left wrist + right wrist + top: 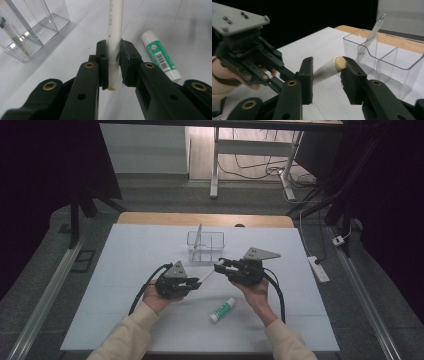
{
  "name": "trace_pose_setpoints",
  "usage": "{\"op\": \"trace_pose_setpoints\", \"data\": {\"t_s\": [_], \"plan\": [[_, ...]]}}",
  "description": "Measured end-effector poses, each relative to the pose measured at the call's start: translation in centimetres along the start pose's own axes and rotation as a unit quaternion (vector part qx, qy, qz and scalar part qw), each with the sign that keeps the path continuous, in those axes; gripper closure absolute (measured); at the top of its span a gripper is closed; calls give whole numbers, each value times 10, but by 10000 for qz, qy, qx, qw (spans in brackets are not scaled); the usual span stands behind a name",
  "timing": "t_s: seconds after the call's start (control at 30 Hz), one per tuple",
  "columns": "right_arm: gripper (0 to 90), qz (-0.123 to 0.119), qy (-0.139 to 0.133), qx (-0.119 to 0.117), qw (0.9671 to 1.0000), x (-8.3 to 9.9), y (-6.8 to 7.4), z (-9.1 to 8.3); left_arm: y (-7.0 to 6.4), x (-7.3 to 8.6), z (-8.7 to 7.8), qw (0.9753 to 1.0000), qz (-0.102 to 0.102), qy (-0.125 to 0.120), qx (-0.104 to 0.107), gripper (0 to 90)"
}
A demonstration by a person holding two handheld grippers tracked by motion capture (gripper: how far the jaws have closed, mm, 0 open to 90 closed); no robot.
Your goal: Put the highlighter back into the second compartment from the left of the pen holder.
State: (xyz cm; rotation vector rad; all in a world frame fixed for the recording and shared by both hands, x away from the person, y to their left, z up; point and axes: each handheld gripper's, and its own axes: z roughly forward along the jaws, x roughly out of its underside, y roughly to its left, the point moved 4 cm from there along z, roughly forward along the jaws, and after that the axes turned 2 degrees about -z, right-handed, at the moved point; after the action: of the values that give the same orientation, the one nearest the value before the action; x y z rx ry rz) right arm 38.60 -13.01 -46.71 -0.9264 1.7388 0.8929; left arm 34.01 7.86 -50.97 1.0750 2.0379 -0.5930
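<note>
A white pen (114, 30) with a cream end cap is clamped between the jaws of my left gripper (113, 65), which is shut on it. In the high view the pen (208, 275) runs from my left gripper (198, 283) up and right to my right gripper (219, 266). My right gripper (326, 75) is open, its jaws on either side of the pen's cream tip (339, 63). The tip rests against the right-hand jaw, and a gap remains at the other jaw. The left gripper (244, 57) faces it, held in a hand.
A clear divided organizer (212, 238) stands just beyond the grippers with a slim pen (197, 238) leaning in its left compartment. A green-and-white glue stick (222, 310) lies on the white mat near the front. The wooden table edge (150, 218) runs along the back.
</note>
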Motion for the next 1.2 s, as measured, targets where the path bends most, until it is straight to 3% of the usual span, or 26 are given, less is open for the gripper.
{"op": "trace_pose_setpoints", "data": {"t_s": [0.37, 0.6, 0.67, 0.87, 1.2], "plan": [[752, 127, -181, -478, 9986, -3, 7, 0, 0, 2, 7, 9999, 27, 102, -21, 758], [778, 67, -172, -634, 9978, -2, 10, 0, 1, 4, 9, 9999, -7, 102, -32, 775], [778, -71, -116, -498, 9987, -2, 10, 0, 3, 4, 8, 9999, -81, 60, 9, 785], [779, -75, -173, -541, 9984, -3, 10, -2, 6, 4, 4, 9998, -187, -39, -21, 754], [779, -115, -217, -431, 9988, -4, 7, -5, 8, 10, -6, 9994, -320, -78, -107, 544]]}}
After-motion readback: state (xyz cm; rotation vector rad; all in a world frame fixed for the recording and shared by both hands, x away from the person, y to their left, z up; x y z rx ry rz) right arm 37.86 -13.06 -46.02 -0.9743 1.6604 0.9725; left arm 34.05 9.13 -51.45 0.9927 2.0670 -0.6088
